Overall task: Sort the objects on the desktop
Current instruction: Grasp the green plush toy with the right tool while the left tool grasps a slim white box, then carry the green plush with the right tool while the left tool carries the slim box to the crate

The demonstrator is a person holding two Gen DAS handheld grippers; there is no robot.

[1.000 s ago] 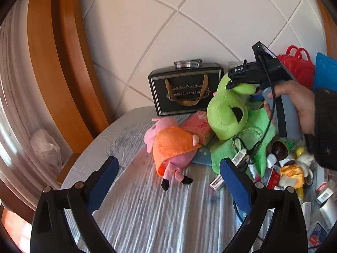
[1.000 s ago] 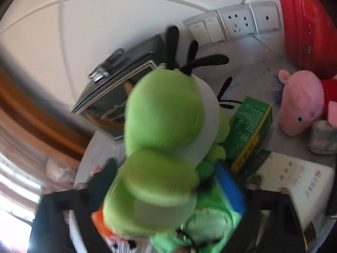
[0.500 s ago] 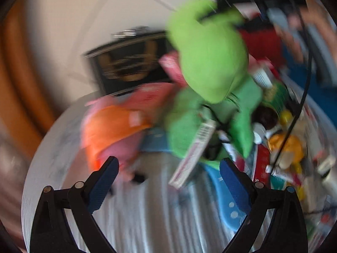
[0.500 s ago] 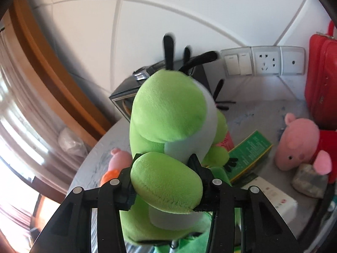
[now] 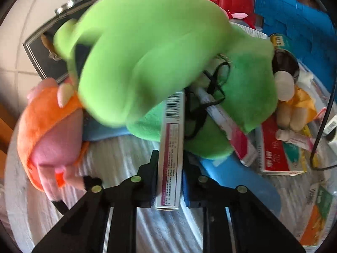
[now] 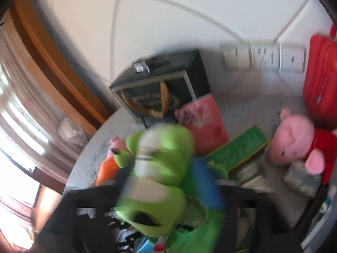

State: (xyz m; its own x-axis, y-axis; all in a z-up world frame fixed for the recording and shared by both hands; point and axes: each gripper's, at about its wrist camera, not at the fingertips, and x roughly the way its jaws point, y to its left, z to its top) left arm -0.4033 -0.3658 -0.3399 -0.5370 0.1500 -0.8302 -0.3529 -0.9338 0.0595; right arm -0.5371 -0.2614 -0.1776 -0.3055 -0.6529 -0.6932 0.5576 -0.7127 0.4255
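The left gripper [image 5: 168,181] is clamped on a long white carton [image 5: 171,147] that runs straight ahead between its fingers, its far end under the green plush [image 5: 143,59], while the right gripper [image 6: 168,189], blurred, is opening with that plush between its jaws.

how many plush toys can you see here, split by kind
green plush toy: 1
pink pigs: 2, the orange-dressed pig and the red-dressed pig
total: 3
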